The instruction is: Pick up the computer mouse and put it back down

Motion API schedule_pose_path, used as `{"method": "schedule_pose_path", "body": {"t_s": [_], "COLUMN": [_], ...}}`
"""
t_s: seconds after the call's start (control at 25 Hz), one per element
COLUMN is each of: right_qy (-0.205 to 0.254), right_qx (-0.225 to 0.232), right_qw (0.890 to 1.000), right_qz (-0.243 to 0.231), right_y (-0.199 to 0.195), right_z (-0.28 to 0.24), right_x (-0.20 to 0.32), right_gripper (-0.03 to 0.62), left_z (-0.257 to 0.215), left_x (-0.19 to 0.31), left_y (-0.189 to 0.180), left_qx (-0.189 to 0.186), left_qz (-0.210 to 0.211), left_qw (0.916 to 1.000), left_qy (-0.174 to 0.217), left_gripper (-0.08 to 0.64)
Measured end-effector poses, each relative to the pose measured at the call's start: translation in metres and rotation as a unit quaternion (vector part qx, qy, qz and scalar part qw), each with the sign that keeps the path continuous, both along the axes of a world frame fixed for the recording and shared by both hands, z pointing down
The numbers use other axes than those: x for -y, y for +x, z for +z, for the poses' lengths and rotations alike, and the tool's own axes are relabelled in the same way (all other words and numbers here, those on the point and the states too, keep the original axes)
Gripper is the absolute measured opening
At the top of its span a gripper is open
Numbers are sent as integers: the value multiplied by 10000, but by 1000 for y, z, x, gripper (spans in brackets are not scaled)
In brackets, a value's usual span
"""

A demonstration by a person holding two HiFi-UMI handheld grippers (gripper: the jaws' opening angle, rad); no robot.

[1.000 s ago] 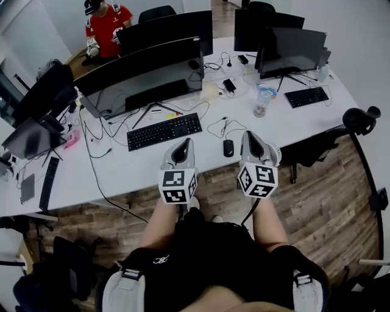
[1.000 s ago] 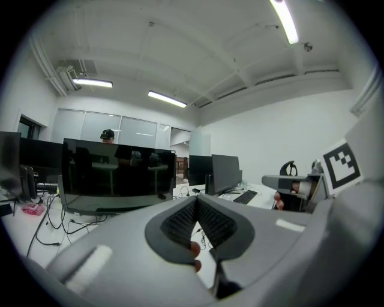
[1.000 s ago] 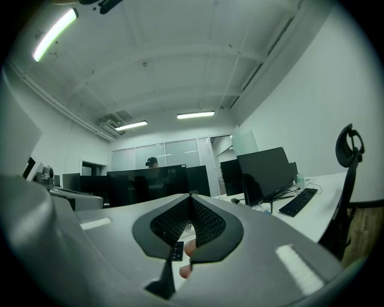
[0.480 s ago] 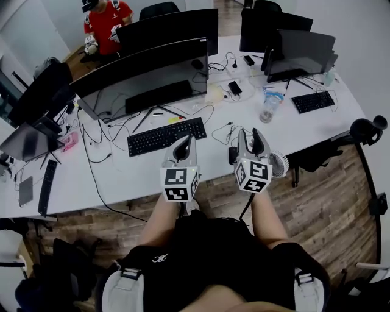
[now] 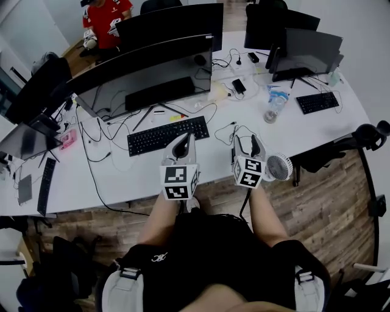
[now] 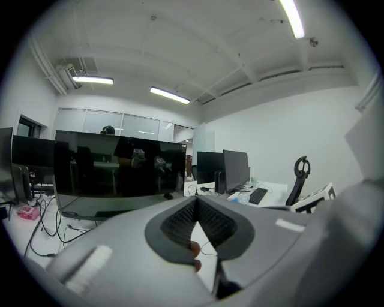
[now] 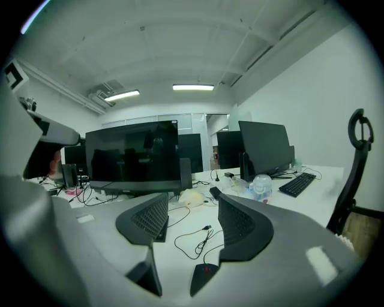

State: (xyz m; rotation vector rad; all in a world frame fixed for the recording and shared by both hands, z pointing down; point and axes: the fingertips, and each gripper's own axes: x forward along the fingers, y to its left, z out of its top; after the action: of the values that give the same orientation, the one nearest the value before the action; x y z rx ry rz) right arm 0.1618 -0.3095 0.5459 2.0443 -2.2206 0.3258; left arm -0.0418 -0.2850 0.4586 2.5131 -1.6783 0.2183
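Note:
The black computer mouse (image 7: 206, 273) with a small red mark lies on the white desk (image 5: 122, 170), low between my right gripper's jaws, and neither pad touches it. Its thin cable (image 7: 198, 237) loops away across the desk. My right gripper (image 7: 193, 210) is open and its jaws have just been opening. In the head view the right gripper (image 5: 246, 145) hangs over the desk's near edge and hides the mouse. My left gripper (image 5: 183, 143) is beside it on the left; its jaws (image 6: 195, 204) are shut with nothing between them.
A black keyboard (image 5: 164, 134) lies just beyond the left gripper, below a wide curved monitor (image 5: 146, 73). A small white fan (image 5: 279, 166) stands right of the right gripper. A water bottle (image 5: 272, 105) and more monitors are farther back. A person in red (image 5: 103, 18) sits at the far left.
My right gripper has dropped lower and come over the mouse, and its jaws have gone from shut to open. The left gripper has shifted slightly and stays shut.

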Motion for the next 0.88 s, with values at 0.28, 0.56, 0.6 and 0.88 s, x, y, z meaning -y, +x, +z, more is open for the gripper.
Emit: {"method": "schedule_pose_path", "body": {"t_s": [0.28, 0.56, 0.6, 0.88], "right_qy": [-752, -1648, -1767, -2493], "right_qx": [-46, -93, -77, -141], "right_qw": [9972, 9863, 9842, 9683], "right_qz": [-5, -24, -32, -116], "right_y": [2, 8, 9, 9], "right_z": [56, 124, 133, 181], "right_x": [8, 5, 5, 0], "right_gripper": [273, 299, 304, 327], "left_z": [5, 8, 8, 9], "left_x": [8, 16, 17, 23], "left_y": [-5, -7, -7, -11], "left_qx": [10, 16, 21, 36], "left_qz": [-54, -73, -79, -143], "left_qw": [10000, 9999, 9999, 9998], "left_qy": [-56, -137, -138, -147], "left_gripper": [51, 51, 51, 51]}}
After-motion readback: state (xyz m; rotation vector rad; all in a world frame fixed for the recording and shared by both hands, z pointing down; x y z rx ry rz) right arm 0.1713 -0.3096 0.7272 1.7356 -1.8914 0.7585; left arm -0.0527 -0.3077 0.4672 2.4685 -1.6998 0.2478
